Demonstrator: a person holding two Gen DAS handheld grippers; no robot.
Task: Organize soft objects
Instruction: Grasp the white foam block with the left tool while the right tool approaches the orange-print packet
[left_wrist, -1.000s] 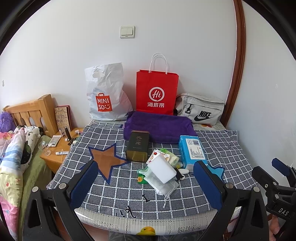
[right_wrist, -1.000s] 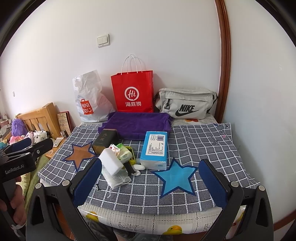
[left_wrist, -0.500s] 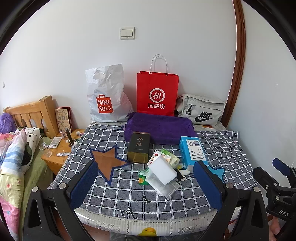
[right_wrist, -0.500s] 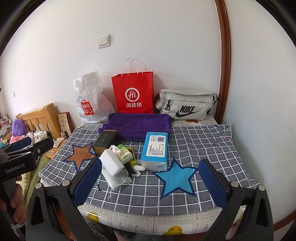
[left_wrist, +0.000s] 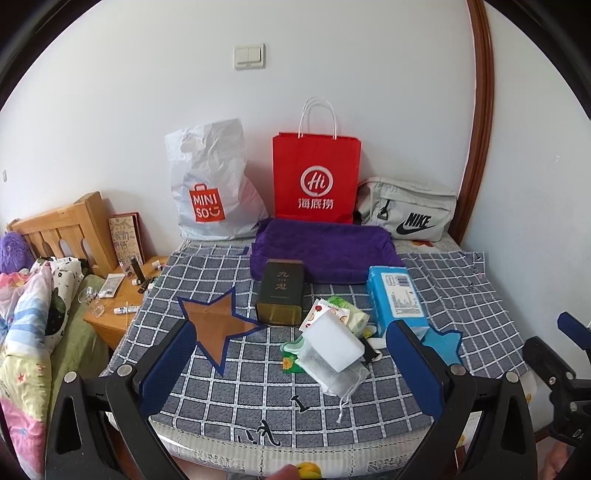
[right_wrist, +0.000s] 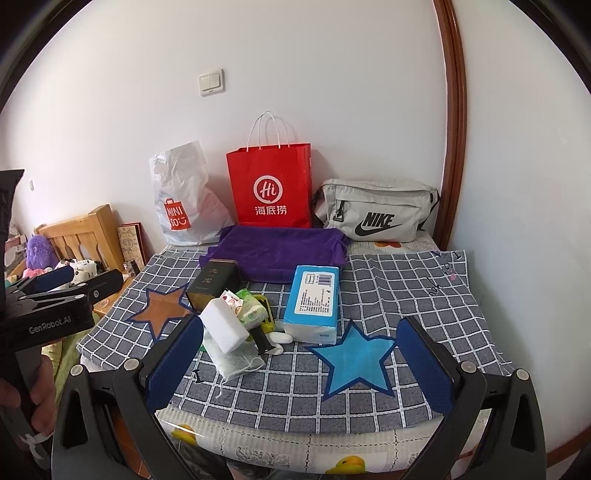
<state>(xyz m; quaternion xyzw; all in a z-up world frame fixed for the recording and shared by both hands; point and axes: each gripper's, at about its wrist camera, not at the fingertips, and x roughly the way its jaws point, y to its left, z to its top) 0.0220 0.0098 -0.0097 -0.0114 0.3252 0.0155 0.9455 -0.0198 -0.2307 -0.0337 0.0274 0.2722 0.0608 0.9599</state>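
Soft things, like the white sponge and tissue pack, lay piled mid-table. Since a second before, nothing had moved. Both grippers stayed spread wide at 6 o'clock, so sorting hadn't started.

Home bedroom: wooden headboard at 9 o'clock with a rumpled floral quilt and purple plush toy, cluttered nightstand beside it, shopping bags and grey waist bag against a white wall with light switch at 12 o'clock.
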